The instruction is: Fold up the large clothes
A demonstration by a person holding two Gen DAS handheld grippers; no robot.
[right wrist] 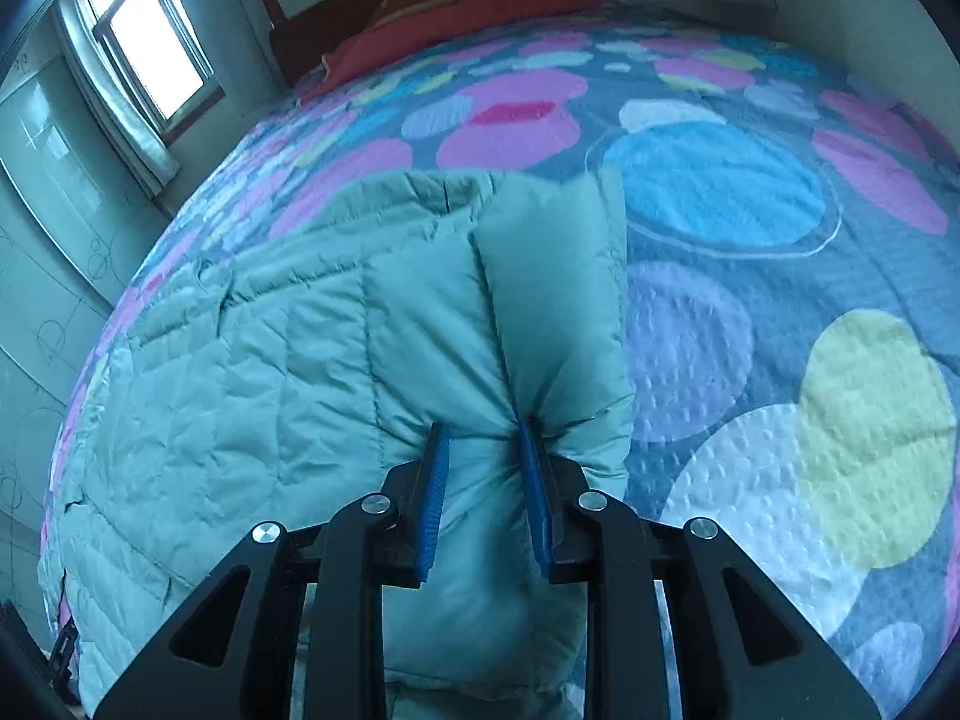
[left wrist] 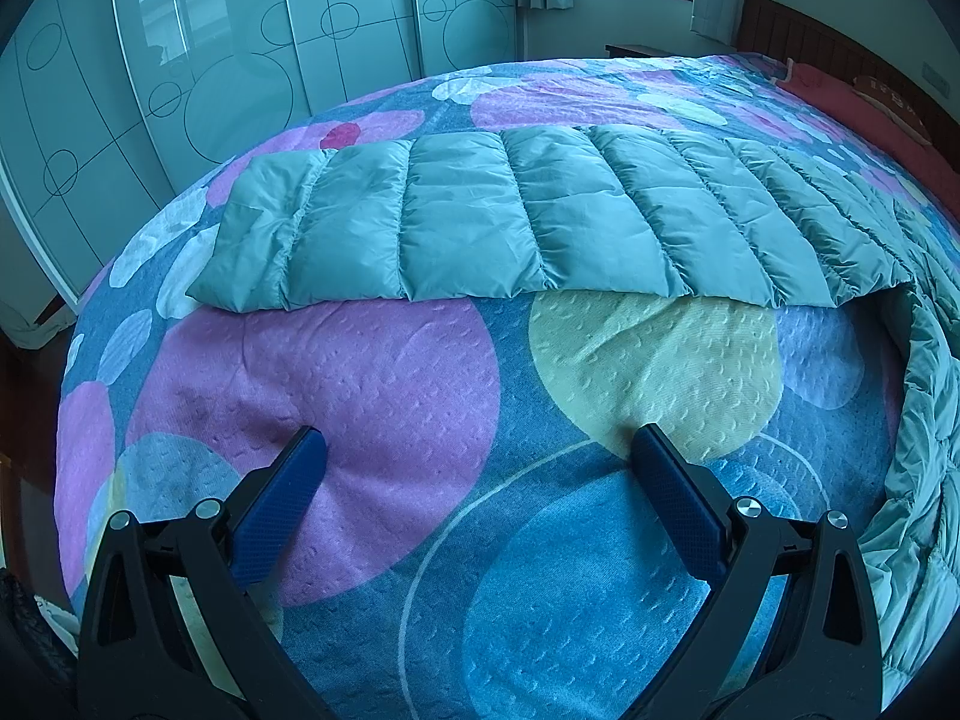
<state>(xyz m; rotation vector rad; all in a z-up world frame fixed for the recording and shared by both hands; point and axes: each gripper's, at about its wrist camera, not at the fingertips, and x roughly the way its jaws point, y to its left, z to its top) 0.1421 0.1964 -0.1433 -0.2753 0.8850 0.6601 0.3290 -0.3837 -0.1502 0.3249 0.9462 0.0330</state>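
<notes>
Mid-fold: right gripper (right wrist: pixel 483 441) clamping jacket (right wrist: pixel 252 372) sleeve, probably its cuff; left gripper (left wrist: pixel 477 450) spread empty over bed (left wrist: pixel 372 396); next, carrying sleeve across.

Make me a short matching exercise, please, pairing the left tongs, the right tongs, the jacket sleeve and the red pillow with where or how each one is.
Column one:
1. left tongs
2. right tongs
3. jacket sleeve
4. red pillow

Column two:
A. at the headboard
B. laid out flat across the bedspread
C. open above the bedspread, holding nothing
D. pinching a puffy fold of the jacket

Pairs: 1-C, 2-D, 3-B, 4-A
</notes>
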